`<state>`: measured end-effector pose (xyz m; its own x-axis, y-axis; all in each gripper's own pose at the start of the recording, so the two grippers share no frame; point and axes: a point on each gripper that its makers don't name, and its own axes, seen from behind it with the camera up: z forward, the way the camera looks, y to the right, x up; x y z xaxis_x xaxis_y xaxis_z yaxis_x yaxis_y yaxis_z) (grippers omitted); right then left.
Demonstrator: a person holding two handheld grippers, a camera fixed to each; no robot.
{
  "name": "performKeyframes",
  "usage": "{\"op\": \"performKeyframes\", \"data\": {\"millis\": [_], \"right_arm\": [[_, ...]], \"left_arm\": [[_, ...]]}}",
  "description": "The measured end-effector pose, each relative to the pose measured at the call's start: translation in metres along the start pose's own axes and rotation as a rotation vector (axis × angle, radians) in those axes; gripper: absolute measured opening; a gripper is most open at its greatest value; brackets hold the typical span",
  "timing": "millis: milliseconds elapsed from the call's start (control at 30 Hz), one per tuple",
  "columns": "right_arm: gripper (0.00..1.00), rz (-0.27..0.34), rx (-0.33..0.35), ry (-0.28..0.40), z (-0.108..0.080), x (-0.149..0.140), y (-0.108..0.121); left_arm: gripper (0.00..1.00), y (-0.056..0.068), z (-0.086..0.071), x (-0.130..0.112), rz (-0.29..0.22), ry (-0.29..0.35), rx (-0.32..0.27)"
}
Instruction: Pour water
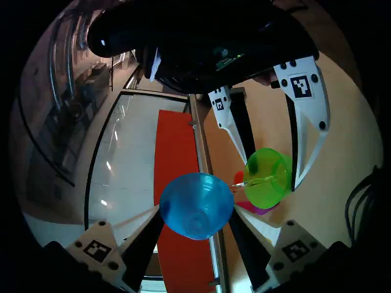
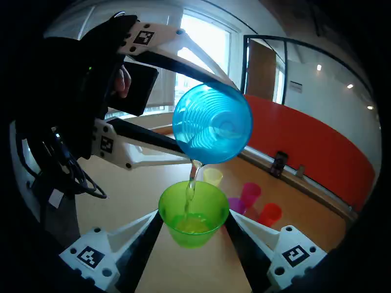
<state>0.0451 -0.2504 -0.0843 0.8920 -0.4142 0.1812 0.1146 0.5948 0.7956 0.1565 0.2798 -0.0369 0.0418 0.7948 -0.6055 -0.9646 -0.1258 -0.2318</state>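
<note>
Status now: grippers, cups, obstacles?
Left hand-held gripper shut on blue cup, tilted. Right hand-held gripper shut on green cup. Water streaming in. Other cups beyond, not blocking.

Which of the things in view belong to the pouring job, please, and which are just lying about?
In use: blue cup, tilted in the left tool; water stream; green cup in the right tool.
Lying about: yellow cup, pink cup, purple cup, orange cup, all on the table.

Looks like an office or meeting rm: big window [image 2: 205, 49], glass partition [image 2: 298, 73], orange wall panel [image 2: 317, 146], pale wood table [image 2: 132, 195]
</note>
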Motion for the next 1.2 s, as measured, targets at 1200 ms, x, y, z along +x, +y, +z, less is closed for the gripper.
{"op": "performKeyframes", "data": {"millis": [1200], "right_arm": [[0.9,-0.007,-0.014,0.004,-0.001,0.001,0.008]], "left_arm": [[0.85,-0.004,-0.011,0.008,0.066,0.015,0.047]]}}
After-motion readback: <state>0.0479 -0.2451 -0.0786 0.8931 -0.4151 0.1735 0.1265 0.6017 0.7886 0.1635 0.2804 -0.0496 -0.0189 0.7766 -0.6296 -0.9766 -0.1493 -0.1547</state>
